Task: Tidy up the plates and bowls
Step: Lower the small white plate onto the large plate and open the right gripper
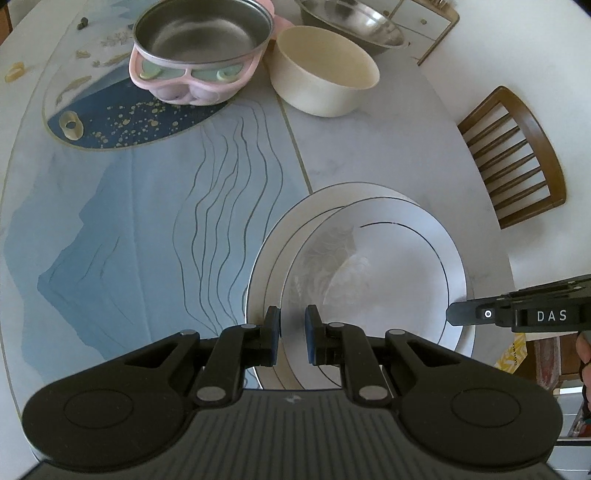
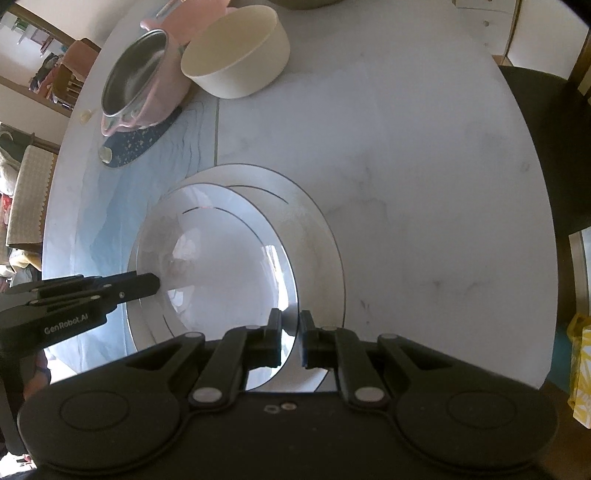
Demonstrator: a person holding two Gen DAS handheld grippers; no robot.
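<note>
A round white marble-look surface [image 1: 369, 155] carries a blue patterned mat across its left half. Near its near edge, a white plate [image 1: 388, 266] lies on top of a larger white plate [image 1: 266, 251], offset toward the right. The left tool [image 1: 292, 325] is clamped on the upper plate's left rim; the right tool [image 2: 290, 326] is clamped on its opposite rim. Toward the far edge stand a cream bowl [image 1: 325, 81], a steel bowl in a pink holder [image 1: 199, 48], and a large steel bowl [image 1: 351, 22]. A wooden chair [image 1: 517, 155] stands beside the right edge.
</note>
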